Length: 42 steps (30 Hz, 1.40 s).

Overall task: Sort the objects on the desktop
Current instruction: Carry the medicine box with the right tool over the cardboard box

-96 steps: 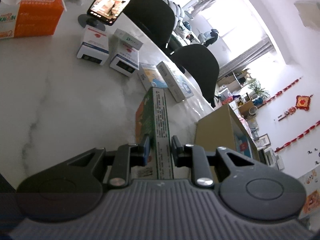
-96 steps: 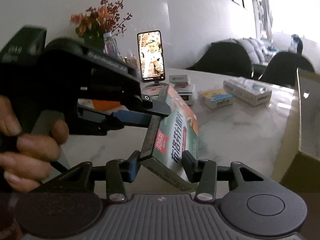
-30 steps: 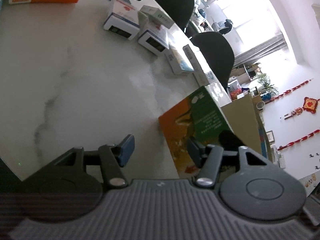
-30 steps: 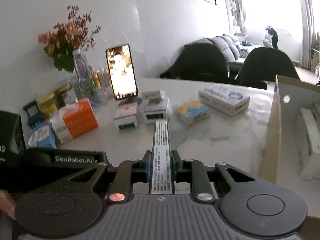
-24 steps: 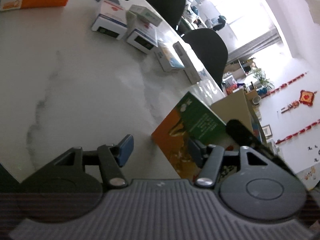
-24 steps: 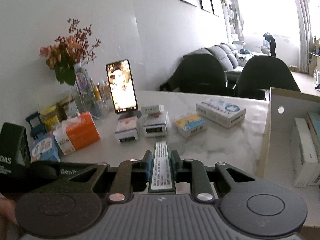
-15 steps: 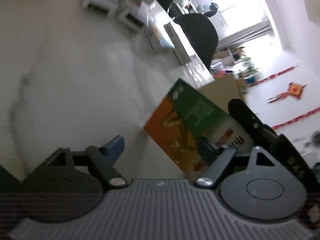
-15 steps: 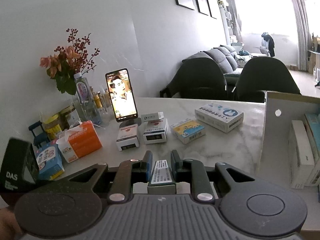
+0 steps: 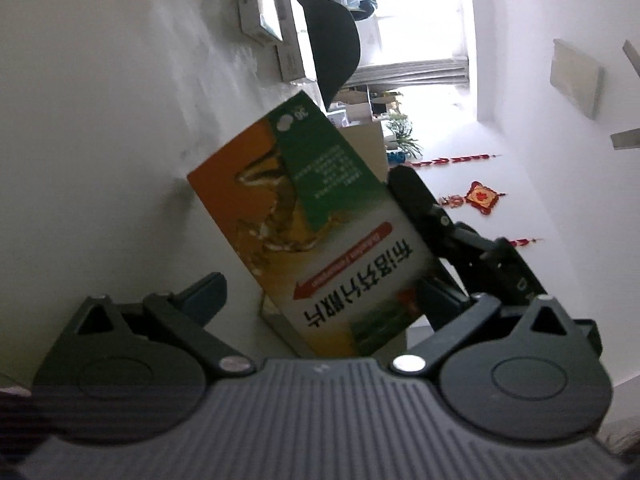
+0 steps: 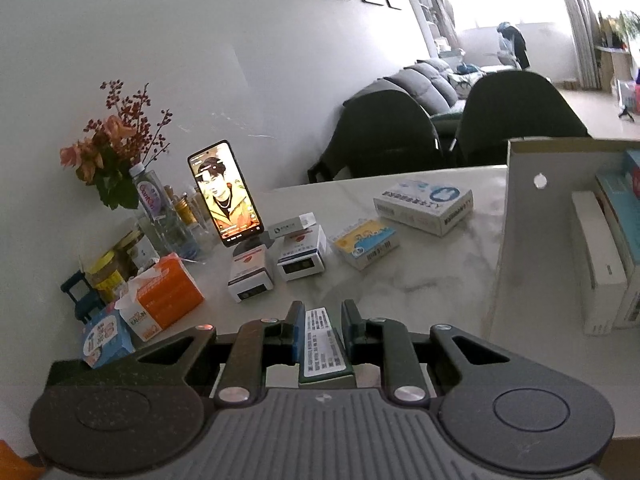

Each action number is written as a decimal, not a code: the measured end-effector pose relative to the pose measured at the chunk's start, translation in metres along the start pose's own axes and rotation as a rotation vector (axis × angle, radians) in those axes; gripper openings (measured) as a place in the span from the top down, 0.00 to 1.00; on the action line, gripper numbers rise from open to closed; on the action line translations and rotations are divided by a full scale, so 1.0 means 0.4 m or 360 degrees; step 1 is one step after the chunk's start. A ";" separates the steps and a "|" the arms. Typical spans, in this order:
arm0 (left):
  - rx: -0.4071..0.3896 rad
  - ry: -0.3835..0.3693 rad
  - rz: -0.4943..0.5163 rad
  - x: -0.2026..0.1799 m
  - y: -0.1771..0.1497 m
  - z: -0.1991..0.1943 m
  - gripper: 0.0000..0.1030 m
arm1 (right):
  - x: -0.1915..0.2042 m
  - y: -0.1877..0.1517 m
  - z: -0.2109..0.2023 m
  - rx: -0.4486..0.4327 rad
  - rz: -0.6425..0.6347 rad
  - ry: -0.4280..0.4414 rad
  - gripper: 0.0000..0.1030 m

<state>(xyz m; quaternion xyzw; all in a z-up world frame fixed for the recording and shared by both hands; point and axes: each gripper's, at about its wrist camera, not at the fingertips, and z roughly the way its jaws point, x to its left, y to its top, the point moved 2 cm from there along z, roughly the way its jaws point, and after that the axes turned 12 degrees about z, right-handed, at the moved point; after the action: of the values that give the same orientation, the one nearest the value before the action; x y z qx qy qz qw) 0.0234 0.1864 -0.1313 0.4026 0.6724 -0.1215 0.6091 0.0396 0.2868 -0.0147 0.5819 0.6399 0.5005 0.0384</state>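
Right wrist view: my right hand-held gripper [image 10: 320, 330] clamps the green-orange box [image 10: 323, 346] edgewise above the counter [image 10: 432, 264] for boxing; left hand-held gripper [image 9: 320, 300] jaws are opening, releasing it.

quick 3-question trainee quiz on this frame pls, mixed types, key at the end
1. True or false: the right claw is shut on the thin edge of the green and orange box.
2. Are the left claw's pads pressing on that box? A) yes, on both sides B) no, its jaws are opening and stand wide, with the box between them C) the box is out of its view
3. Fill in: the phone stands on the table in front of the ____ wall.

Key: 1 true; 2 B; 3 white
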 end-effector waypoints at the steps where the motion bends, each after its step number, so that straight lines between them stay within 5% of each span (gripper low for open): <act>1: -0.0006 0.0000 0.0001 -0.001 -0.001 0.003 0.00 | -0.003 0.001 0.000 0.0004 0.0015 0.0000 0.78; 15: -0.0040 -0.0159 -0.0063 -0.009 -0.012 0.026 0.00 | -0.018 0.002 -0.005 0.0017 0.0085 -0.0005 0.78; 25: -0.0069 -0.0145 0.0000 -0.027 -0.007 0.027 0.00 | -0.013 0.000 -0.025 0.0013 0.0055 0.0010 0.79; 42: -0.0267 -0.0083 0.0380 -0.151 0.017 0.024 0.00 | -0.023 0.044 -0.134 -0.0121 0.0151 0.0200 0.82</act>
<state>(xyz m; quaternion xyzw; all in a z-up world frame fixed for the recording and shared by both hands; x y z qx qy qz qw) 0.0310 0.1605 -0.0758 0.4242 0.6116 -0.0020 0.6678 0.0214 0.2445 0.0190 0.5771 0.5932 0.5613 -0.0036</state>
